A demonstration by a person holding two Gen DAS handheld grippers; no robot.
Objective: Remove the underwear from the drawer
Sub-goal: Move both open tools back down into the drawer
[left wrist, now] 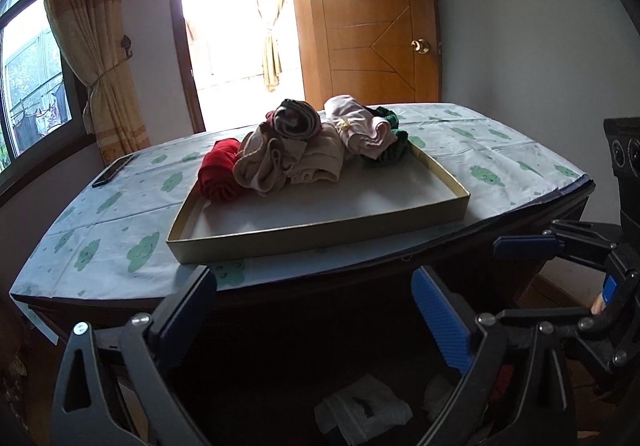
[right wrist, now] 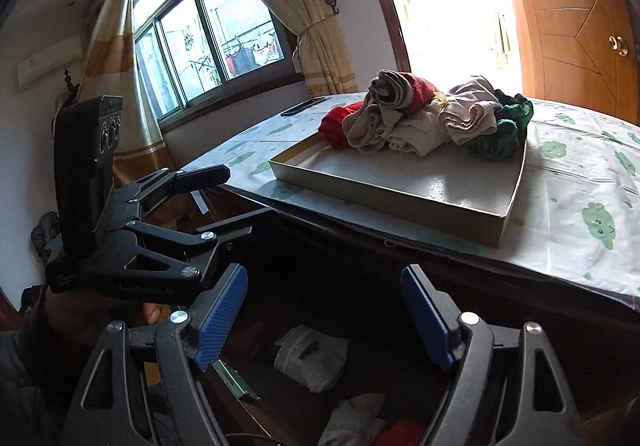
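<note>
Underwear, a white folded piece (right wrist: 310,360), lies in the dark open drawer (right wrist: 360,326) under the table (left wrist: 120,206). Both hand-held grippers, left (left wrist: 316,310) and right (right wrist: 324,306), hang wide open and empty. The poor light may cause a grasp of two pieces together.

Cloth (left wrist: 500,154) on the worktop was pale blue with green cloud prints. Tray (left wrist: 320,236) was gold outside, white inside. Underwear pile (left wrist: 296,150) showed red, beige, pink and green. Tongs' pads (left wrist: 442,322) were blue.

A home bedroom — tied curtains (left wrist: 96,58), wooden door (left wrist: 376,18), clothesline outside the window (right wrist: 208,34).
</note>
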